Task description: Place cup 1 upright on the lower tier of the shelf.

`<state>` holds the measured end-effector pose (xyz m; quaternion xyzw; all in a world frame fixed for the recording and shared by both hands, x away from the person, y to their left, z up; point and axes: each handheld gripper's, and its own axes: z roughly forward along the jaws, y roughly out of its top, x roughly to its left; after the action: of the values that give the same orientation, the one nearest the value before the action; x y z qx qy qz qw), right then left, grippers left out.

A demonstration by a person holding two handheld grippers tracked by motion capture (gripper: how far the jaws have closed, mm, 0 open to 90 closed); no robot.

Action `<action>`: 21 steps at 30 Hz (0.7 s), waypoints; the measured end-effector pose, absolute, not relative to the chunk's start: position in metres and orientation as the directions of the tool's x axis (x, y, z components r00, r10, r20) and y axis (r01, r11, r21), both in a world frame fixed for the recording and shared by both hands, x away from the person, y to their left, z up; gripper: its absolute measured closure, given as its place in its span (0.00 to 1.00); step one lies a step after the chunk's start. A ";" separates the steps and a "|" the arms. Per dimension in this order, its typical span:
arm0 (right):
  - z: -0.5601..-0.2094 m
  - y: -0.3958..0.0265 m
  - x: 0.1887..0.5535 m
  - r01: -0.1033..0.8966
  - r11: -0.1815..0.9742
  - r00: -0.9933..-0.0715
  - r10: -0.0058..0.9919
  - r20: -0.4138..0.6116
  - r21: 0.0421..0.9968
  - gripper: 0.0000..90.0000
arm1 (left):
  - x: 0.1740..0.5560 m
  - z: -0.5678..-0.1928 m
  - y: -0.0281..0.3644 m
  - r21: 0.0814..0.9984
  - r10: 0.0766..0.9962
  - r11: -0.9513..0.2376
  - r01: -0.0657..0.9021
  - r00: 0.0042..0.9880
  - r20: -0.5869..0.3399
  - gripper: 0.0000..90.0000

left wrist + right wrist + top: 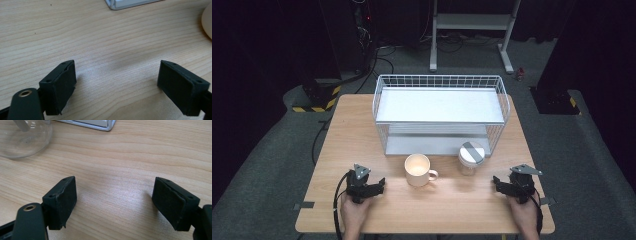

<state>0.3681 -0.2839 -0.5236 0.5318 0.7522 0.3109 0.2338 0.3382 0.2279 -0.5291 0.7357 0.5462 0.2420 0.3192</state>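
Claws: left claw [371, 188] and right claw [503, 186] both wide open, empty, resting on counter [352, 130]. Mug [418, 170] and jar [471, 157] untouched before rack [439, 100]; all work judged outstanding.

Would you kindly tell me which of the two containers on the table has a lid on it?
The glass jar, on the right; the cream mug beside it is open-topped.

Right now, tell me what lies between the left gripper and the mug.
Nothing: in the high view only bare table separates the left gripper from the mug. Its jaws stand open and empty.
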 end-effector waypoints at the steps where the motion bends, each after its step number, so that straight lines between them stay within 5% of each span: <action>1: -0.524 -0.284 0.368 0.655 0.241 -0.325 0.945 -0.021 0.716 0.22 | 0.338 -0.529 0.228 0.734 0.958 -0.199 0.649 0.285 0.008 0.17; 21: -0.524 -0.283 0.367 0.656 0.235 -0.321 0.947 -0.017 0.717 0.21 | 0.338 -0.529 0.228 0.734 0.959 -0.198 0.650 0.285 0.007 0.17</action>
<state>0.3672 -0.2834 -0.5237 0.5340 0.7505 0.3119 0.2330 0.3382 0.2278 -0.5290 0.7352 0.5469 0.2419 0.3192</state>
